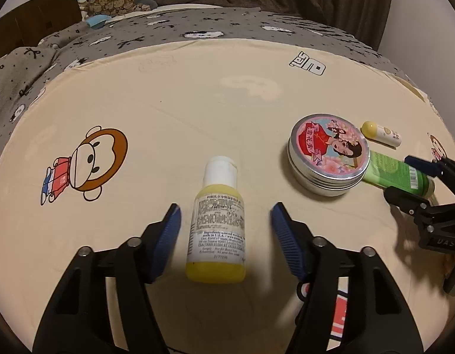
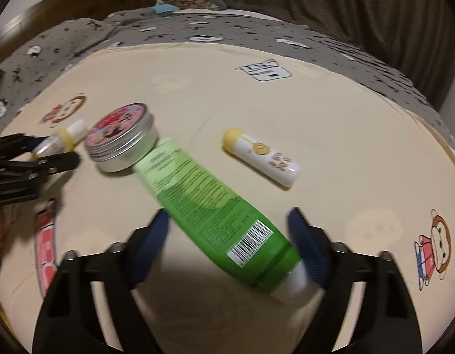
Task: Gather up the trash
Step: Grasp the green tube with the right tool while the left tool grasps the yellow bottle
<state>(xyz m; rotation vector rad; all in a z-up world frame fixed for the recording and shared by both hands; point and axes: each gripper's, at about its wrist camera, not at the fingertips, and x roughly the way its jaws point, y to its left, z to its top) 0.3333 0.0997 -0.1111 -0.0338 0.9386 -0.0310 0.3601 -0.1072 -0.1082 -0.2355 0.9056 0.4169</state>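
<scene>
Blue-padded jaws of the left gripper (image 1: 226,221) stand apart on either side of a small yellow plastic bottle with a white cap (image 1: 217,224), which lies flat on the cream cartoon-print bedsheet (image 1: 197,103); a gap shows at each pad, so nothing is clamped yet. Straddling the bottle across its width looks like the set-up for a pinch at its labelled middle. The right gripper (image 2: 230,244) likewise brackets the lower end of a green squeeze tube with a barcode label (image 2: 215,206). Its right pad sits at or against the tube near the pale cap, its left pad clear of it, though blur makes contact hard to judge; I read it as not yet gripping. The tube's far end touches a round silver tin with a pink picture lid (image 2: 121,138), so lifting may nudge the tin. A white stick with a yellow cap (image 2: 261,156) lies apart beyond.
</scene>
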